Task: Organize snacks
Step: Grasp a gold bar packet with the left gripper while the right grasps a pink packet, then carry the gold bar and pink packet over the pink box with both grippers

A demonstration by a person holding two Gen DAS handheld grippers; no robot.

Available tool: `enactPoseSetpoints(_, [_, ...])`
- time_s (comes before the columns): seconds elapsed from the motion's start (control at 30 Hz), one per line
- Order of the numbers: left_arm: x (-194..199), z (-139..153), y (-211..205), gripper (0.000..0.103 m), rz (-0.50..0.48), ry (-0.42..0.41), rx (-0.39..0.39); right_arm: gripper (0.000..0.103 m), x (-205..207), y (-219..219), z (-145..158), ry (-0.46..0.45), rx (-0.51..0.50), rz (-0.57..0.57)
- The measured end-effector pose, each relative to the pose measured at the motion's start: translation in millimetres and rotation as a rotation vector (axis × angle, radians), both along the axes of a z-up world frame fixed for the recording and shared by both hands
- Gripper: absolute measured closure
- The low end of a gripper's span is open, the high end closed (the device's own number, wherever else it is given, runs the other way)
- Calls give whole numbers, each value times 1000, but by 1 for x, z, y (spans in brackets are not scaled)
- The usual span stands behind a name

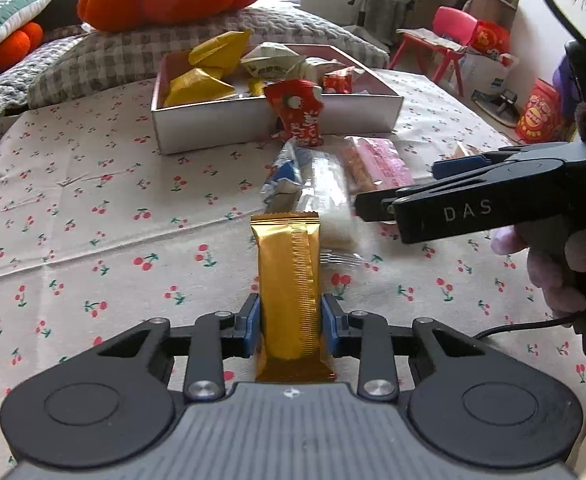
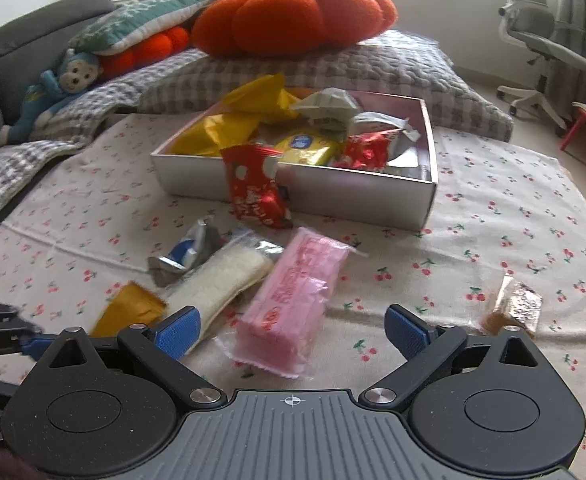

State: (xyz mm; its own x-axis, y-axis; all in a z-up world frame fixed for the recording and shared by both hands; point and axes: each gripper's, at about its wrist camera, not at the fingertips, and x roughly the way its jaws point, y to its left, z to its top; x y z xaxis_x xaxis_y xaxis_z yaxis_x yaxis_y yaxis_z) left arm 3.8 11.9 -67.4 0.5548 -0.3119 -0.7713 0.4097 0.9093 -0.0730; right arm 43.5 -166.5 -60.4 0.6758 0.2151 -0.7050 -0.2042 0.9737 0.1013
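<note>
Left gripper (image 1: 290, 312) clamps a gold foil snack bar (image 1: 289, 292); right gripper (image 2: 291, 330), jaws wide, hovers over a pink wrapped wafer pack (image 2: 293, 300). A red packet (image 2: 255, 190) leans against the white cardboard box (image 2: 333, 196).

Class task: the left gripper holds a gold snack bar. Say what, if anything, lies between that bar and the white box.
The left gripper is shut on the gold snack bar. On the cloth ahead lie a blue-and-white packet and a white rice bar; a red packet leans on the near wall of the white box. All lie low.
</note>
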Motion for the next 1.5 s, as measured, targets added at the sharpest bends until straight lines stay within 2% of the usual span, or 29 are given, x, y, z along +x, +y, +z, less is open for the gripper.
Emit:
enactPoseSetpoints(0.07, [1,0,4,74,16,2,0,8,2,-1,-1,3,-4,-12])
enactPoseSetpoints(0.17, [4,1,10,74,40,5,-2,20,5,-5,-3,18,8,-26])
enactPoseSetpoints(0.3, [7,0,15,74,64,6,-2,41,6,-11,-6,37,29,-39])
enactPoseSetpoints(0.4, [10,1,17,74,82,4,4,63,5,-15,-4,39,33,-36])
enactPoseSetpoints(0.43, [11,1,17,74,88,4,5,67,5,-18,-4,45,45,-37])
enactPoseSetpoints(0.53, [13,0,20,74,104,3,8,69,2,-23,-3,58,63,-38])
enactPoseSetpoints(0.8, [20,-1,27,74,145,-14,21,70,-20,-28,-1,67,35,-3])
enactPoseSetpoints(0.93, [22,-2,25,71,144,-24,20,65,-27,-28,-2,55,20,18])
enactPoseSetpoints(1.03, [22,-3,21,64,120,-32,35,52,-28,-26,-3,45,12,31])
enactPoseSetpoints(1.1, [22,-3,20,63,109,-36,46,51,-27,-24,-4,40,2,32])
enactPoseSetpoints(1.23, [24,-3,19,62,101,-33,54,51,-24,-19,-5,26,-23,35])
enactPoseSetpoints(1.3, [25,-3,19,67,101,-30,60,51,-23,-17,-6,20,-31,32])
enactPoseSetpoints(1.33, [25,-2,19,73,101,-30,62,51,-22,-16,-6,18,-35,30])
enactPoseSetpoints(1.4, [26,-2,19,74,102,-22,60,51,-21,-15,-6,18,-41,27])
enactPoseSetpoints(1.43, [26,-2,20,75,103,-19,57,53,-21,-15,-6,19,-44,29])
enactPoseSetpoints(1.5, [27,-1,21,75,111,-16,45,65,-20,-14,-5,20,-44,39])
